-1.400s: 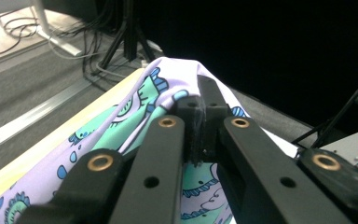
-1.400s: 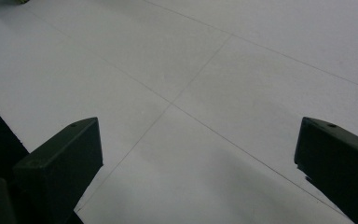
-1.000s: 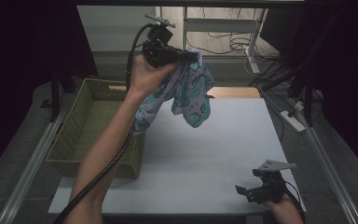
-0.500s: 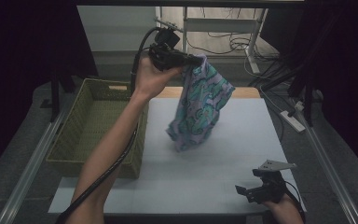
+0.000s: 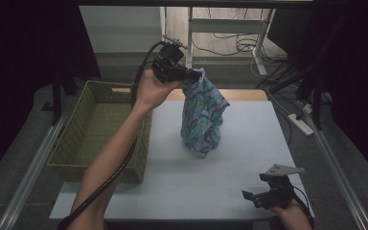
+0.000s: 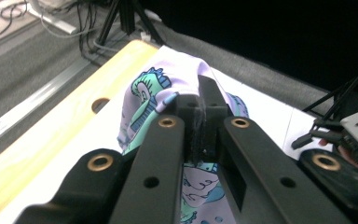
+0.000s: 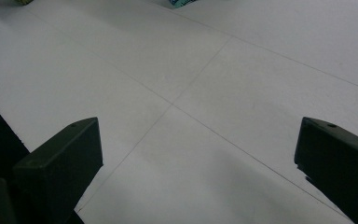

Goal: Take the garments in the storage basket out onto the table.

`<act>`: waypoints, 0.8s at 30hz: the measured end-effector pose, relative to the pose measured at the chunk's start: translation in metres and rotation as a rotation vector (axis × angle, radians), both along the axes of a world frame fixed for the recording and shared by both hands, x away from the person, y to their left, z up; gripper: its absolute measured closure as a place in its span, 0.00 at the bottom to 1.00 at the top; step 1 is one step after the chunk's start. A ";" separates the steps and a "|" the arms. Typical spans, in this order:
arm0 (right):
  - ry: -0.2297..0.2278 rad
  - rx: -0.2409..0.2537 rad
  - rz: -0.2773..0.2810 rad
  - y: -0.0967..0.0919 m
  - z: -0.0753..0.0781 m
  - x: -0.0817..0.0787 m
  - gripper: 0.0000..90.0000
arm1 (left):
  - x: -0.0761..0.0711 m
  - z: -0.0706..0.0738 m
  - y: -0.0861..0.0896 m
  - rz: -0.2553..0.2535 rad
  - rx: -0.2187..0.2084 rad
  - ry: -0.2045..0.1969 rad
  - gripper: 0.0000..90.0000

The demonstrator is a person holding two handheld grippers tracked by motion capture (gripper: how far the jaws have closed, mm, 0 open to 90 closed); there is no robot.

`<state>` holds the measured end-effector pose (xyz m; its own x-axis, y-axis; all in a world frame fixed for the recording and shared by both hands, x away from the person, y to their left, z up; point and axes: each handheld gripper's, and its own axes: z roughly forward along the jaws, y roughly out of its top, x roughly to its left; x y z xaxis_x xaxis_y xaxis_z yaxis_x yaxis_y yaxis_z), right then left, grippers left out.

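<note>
- My left gripper [image 5: 191, 74] pinched the cloth [image 5: 202, 114], hanging at twelve o'clock above the table [image 5: 249, 124].
- My right gripper [image 5: 258, 197] sat spread at five o'clock.
- Probably lay-out step; next, lower it flat.

The left gripper [image 6: 199, 109] has its black jaws pinched together on a purple and teal patterned cloth [image 6: 168, 91] that hangs over the white table [image 6: 265, 109] with its wooden edge [image 6: 51, 126].

The high view looks forward and down on the white table [image 5: 230, 182]; both gripper views face it close up.
</note>
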<state>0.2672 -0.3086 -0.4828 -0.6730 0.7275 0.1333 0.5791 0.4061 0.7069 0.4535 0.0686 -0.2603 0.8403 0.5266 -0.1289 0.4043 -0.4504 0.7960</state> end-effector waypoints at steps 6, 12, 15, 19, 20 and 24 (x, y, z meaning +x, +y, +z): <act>0.001 -0.004 0.002 0.000 0.000 0.000 0.01 | 0.004 -0.021 0.006 0.009 0.015 0.028 0.99; 0.004 -0.007 0.003 0.001 0.000 0.000 0.01 | 0.007 -0.047 0.006 0.022 0.043 0.056 0.98; 0.005 -0.008 0.003 0.001 0.000 0.000 0.01 | 0.010 -0.061 0.006 0.021 0.046 0.077 0.98; 0.005 -0.007 0.004 0.001 0.000 0.000 0.01 | 0.013 -0.080 0.004 0.022 0.045 0.112 0.98; 0.005 -0.007 0.004 0.001 0.000 0.000 0.01 | 0.013 -0.083 0.004 0.022 0.043 0.119 0.98; 0.007 -0.009 0.004 0.001 0.000 0.000 0.01 | 0.016 -0.101 0.002 0.030 0.039 0.163 0.98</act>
<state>0.2675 -0.3078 -0.4831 -0.6750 0.7260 0.1311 0.5821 0.4149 0.6993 0.4696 0.0701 -0.3610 0.7939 0.5581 -0.2414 0.5403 -0.4654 0.7011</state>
